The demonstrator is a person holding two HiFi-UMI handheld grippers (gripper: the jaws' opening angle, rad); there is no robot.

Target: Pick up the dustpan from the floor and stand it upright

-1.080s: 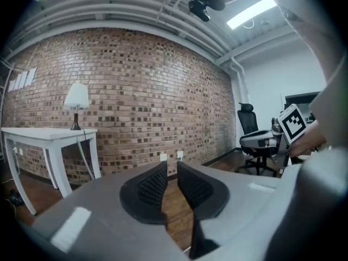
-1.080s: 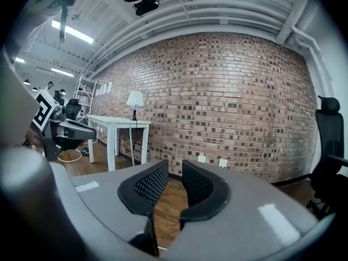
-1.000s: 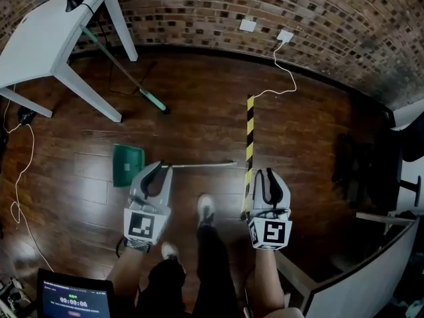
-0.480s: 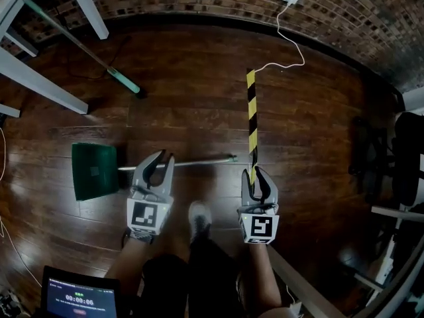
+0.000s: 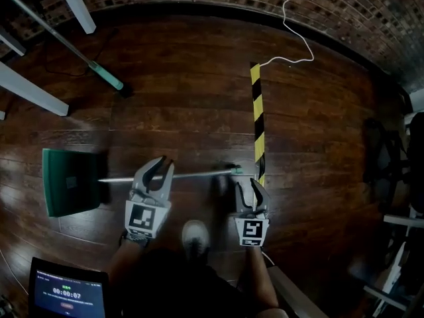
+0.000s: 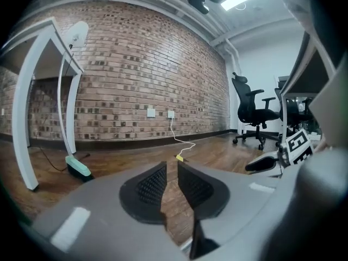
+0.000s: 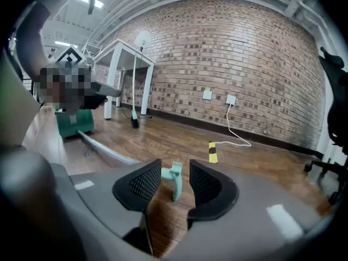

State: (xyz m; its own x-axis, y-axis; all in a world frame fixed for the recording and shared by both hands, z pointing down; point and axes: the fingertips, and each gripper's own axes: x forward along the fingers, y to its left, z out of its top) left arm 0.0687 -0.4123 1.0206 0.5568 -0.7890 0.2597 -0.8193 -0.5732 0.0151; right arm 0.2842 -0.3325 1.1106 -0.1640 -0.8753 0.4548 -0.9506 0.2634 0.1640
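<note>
The green dustpan (image 5: 69, 181) lies flat on the wooden floor at the left, and its long silver handle (image 5: 199, 173) runs right to a green hook end (image 5: 235, 169). My left gripper (image 5: 165, 162) hangs over the middle of the handle. Its jaws stand a narrow gap apart with nothing between them (image 6: 172, 170), and the handle is hidden below them in that view. My right gripper (image 5: 246, 184) is low, just short of the handle's end. Its jaws are opening, and the green hook (image 7: 174, 178) shows in the gap beyond the pads, untouched.
A green-headed broom (image 5: 109, 78) leans by the white table legs (image 5: 30, 88) at the back left. A yellow-black tape strip (image 5: 258, 121) and a white cable (image 5: 291, 38) lie ahead. My shoe (image 5: 195, 234) and a screen (image 5: 66, 293) are near. Office chairs (image 6: 253, 110) stand to the right.
Both grippers have sunk toward the floor and the head has come down with them. The right jaws have spread wider. The dustpan has not moved.
</note>
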